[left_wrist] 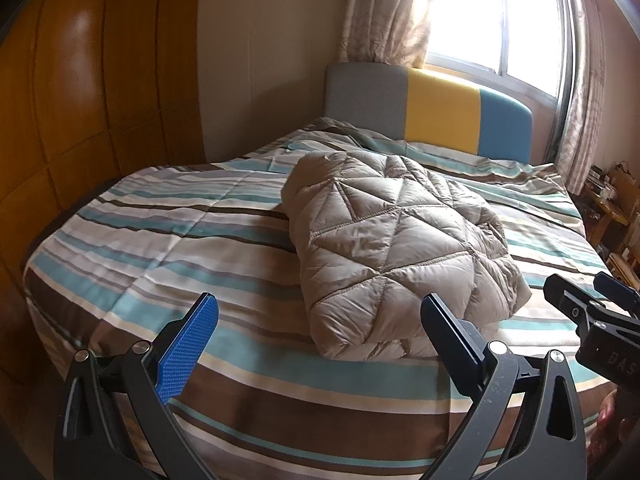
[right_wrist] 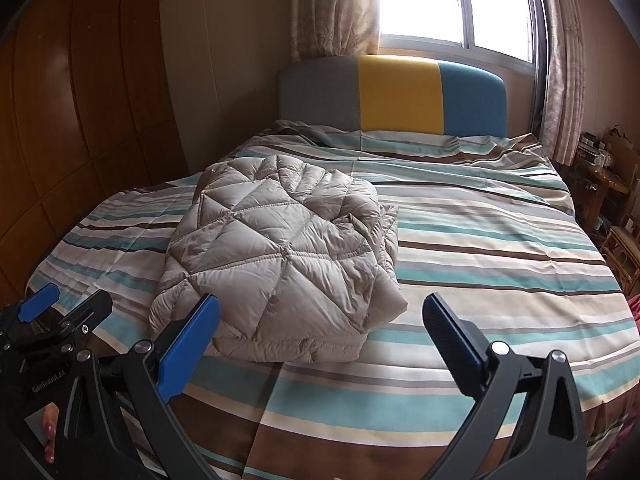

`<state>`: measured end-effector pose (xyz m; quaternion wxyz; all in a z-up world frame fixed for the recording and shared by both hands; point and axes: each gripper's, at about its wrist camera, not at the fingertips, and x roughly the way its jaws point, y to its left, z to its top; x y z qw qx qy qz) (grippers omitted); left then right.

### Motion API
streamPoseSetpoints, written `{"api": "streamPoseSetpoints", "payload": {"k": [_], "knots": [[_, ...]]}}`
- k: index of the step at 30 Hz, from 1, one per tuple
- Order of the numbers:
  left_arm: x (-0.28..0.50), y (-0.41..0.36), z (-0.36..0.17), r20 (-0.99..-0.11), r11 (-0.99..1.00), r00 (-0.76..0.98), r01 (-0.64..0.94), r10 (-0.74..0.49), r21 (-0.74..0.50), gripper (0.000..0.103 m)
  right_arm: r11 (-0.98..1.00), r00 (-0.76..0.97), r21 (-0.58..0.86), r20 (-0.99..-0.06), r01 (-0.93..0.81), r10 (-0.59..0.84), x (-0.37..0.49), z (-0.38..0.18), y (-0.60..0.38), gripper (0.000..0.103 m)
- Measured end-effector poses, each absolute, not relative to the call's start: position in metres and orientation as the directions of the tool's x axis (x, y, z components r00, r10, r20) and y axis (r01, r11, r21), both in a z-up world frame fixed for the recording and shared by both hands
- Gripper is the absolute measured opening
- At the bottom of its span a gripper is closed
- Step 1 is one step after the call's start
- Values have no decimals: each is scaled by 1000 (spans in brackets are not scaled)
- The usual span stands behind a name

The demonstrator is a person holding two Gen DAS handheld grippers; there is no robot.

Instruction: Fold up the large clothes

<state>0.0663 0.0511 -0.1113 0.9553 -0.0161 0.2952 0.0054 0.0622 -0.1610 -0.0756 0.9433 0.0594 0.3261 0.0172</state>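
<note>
While a wide bed (right_wrist: 500, 240) covered in a brown, teal, cream and grey striped quilt fills both views, its padded headboard (right_wrist: 394, 94) of grey, yellow and blue panels stands under a bright window (right_wrist: 460, 0) with patterned beige curtains (right_wrist: 336, 4). A glossy brown panelled wardrobe (left_wrist: 92, 80) lines the wall on the left. On the quilt lies a beige quilted down jacket (right_wrist: 280, 260), stitched in triangles and folded into a thick, roughly rectangular bundle, its near edge close to the foot of the bed. Neither tool touches it. The left gripper (left_wrist: 320, 344) hangs over the near edge of the bed, its blue-padded fingers (left_wrist: 188, 352) spread wide and empty. The right gripper (right_wrist: 322, 344) is just beside it, fingers (right_wrist: 188, 350) likewise wide apart and empty. Fingertips of a hand (right_wrist: 50, 436) show at the left gripper's handle.
</note>
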Motion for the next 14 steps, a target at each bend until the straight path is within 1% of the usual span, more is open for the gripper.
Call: {"api": "streamPoseSetpoints", "payload": {"k": [3, 6, 10, 14], "knots": [[65, 53, -111, -557, 999, 830, -27, 5, -30, 100, 992, 784, 129, -617, 8, 74, 63, -77, -162, 101], [67, 54, -113, -571, 999, 821, -34, 9, -34, 100, 991, 782, 133, -619, 10, 75, 64, -78, -162, 101], [74, 55, -119, -611, 998, 791, -50, 17, -36, 100, 991, 779, 135, -622, 10, 77, 64, -81, -164, 101], [83, 57, -130, -641, 998, 767, -62, 31, -27, 100, 989, 761, 145, -644, 21, 78, 71, -92, -169, 101]]}}
